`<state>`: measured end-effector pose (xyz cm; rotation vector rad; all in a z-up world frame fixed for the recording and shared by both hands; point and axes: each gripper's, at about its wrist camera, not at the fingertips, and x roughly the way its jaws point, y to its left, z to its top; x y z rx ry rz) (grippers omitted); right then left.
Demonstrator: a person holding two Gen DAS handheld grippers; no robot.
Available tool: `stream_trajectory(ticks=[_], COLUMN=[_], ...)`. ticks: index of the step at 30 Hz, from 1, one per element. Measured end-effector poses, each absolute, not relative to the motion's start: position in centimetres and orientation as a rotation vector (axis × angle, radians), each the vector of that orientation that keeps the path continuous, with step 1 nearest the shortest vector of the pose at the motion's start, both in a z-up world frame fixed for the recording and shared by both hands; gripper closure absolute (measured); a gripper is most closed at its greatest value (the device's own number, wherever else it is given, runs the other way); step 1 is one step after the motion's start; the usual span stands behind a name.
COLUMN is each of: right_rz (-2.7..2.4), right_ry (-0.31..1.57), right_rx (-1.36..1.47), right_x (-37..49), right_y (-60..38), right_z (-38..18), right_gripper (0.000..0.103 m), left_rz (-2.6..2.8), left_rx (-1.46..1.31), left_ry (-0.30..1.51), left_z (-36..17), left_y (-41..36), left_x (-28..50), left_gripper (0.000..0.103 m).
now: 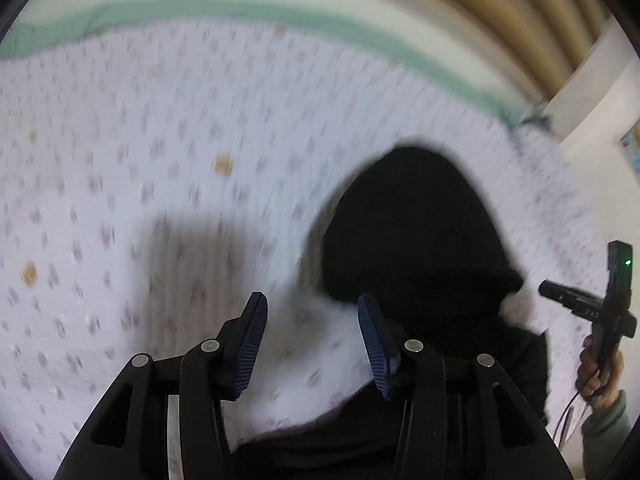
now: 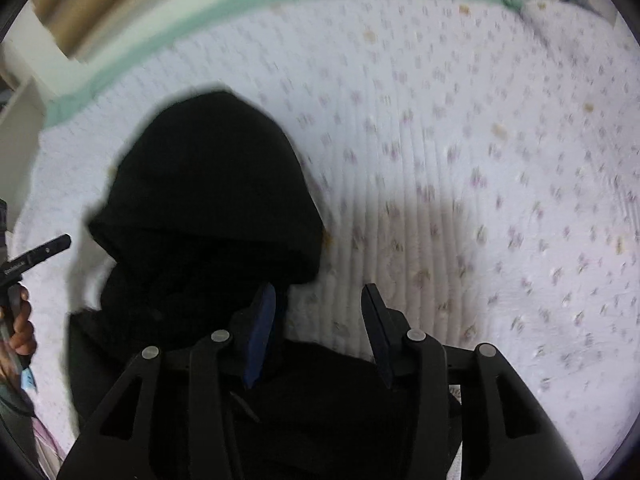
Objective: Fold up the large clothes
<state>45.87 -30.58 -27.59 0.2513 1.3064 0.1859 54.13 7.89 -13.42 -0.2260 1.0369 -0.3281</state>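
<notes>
A black hooded garment (image 1: 416,232) lies on the flowered white bedspread (image 1: 140,140), hood pointing toward the far side of the bed. My left gripper (image 1: 310,312) hovers above the garment's left edge, jaws apart with only bedspread showing between the blue pads (image 1: 252,344). In the right wrist view the same garment (image 2: 208,200) fills the left half. My right gripper (image 2: 320,300) hangs over its right edge, jaws apart and nothing between them. The right gripper's body (image 1: 600,308) and the hand holding it show at the right edge of the left wrist view. Both views are motion-blurred.
A mint green band (image 1: 280,12) runs along the far edge of the bed, with a pale wall and tan curtain folds (image 1: 520,8) behind. The left gripper's tip (image 2: 40,256) and a hand (image 2: 20,328) appear at the left edge of the right wrist view.
</notes>
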Motion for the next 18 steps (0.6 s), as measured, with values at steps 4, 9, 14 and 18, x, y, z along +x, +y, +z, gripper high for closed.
stream_trajectory(ticks=[4, 9, 14, 18], right_rz=[0.221, 0.189, 0.153, 0.166], right_ry=[1.227, 1.297, 1.455, 1.456], right_rx=[0.311, 0.242, 0.262, 0.394], right_x=[48.4, 50.4, 49.5, 49.2], right_y=[-29.5, -26.9, -28.0, -30.0], right_z=[-25.3, -29.2, -37.1, -38.1], right_gripper=[0.055, 0.055, 0.055, 0.055], left_rz=[-0.392, -0.382, -0.247, -0.252], left_rx=[-0.255, -0.223, -0.307, -0.258], left_ry=[0.986, 1.123, 1.223, 1.219], left_z=[-11.7, -17.0, -24.0, -23.7], left_y=[5.4, 1.7, 2.2, 1.7], left_x=[56.2, 59.4, 59.8, 59.8], left_gripper=[0.051, 0.051, 0.027, 0.027])
